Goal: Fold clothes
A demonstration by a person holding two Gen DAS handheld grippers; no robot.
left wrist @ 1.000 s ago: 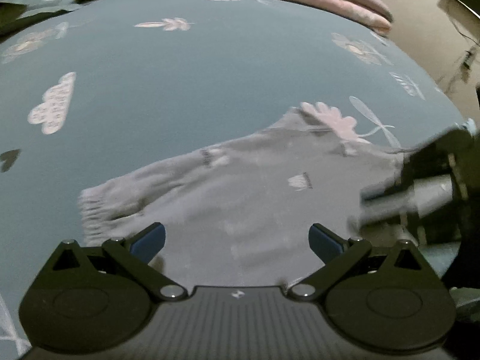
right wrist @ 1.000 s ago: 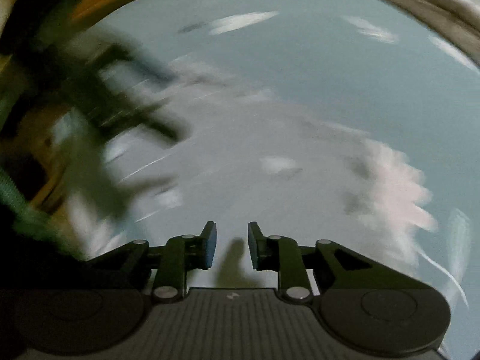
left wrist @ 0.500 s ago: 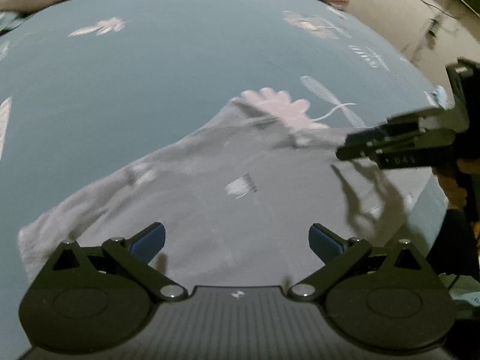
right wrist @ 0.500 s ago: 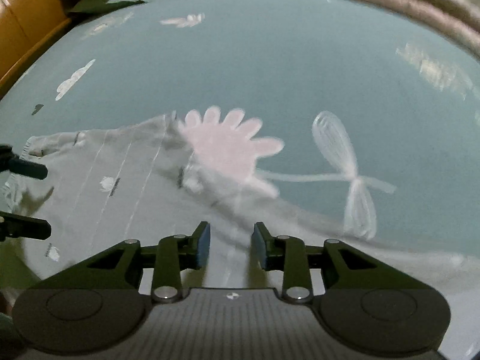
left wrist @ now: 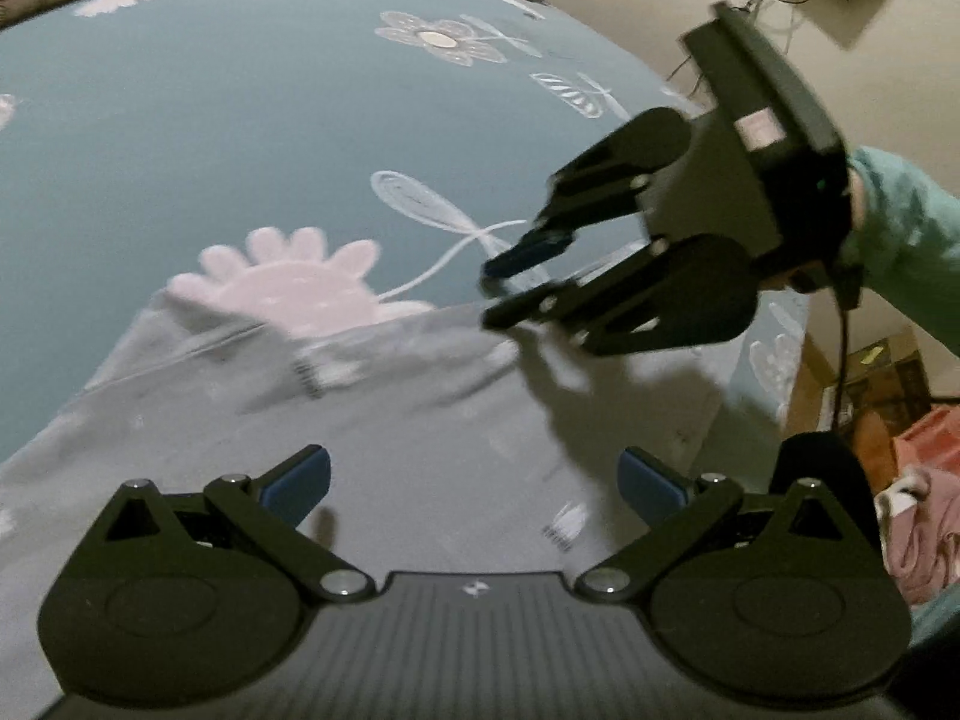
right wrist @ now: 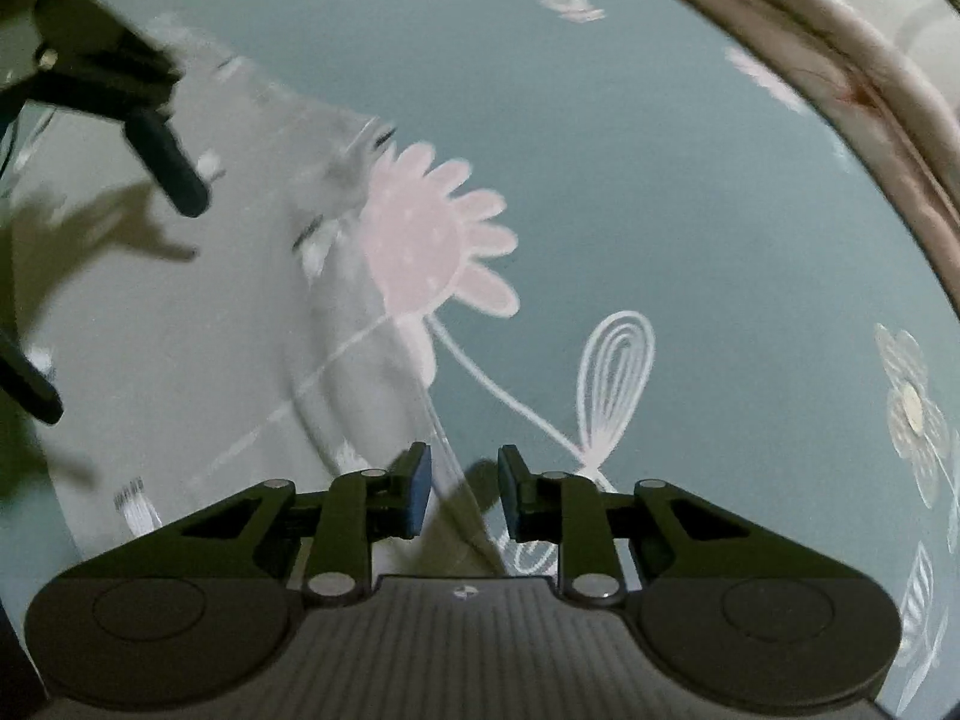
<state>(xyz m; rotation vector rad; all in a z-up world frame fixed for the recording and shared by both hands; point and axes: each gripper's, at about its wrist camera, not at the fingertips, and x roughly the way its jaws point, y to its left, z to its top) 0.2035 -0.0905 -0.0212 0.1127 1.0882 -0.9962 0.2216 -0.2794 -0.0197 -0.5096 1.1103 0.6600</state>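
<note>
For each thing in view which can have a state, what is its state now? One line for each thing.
grey garment: lying spread on the bed sheet, not yet folded.
left gripper: open wide above the garment, holding nothing.
right gripper: jaws closing over the garment's edge, pads not yet pressing.
bed sheet: spread smooth under the garment.

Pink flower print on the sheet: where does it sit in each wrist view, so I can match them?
Left wrist: pink flower left of centre, its lower part covered by the grey garment, left of the right gripper.
Right wrist: pink flower centre, above the gripper, at the garment's right edge.
Shared landmark: the white leaf loop on the flower's stem.
</note>
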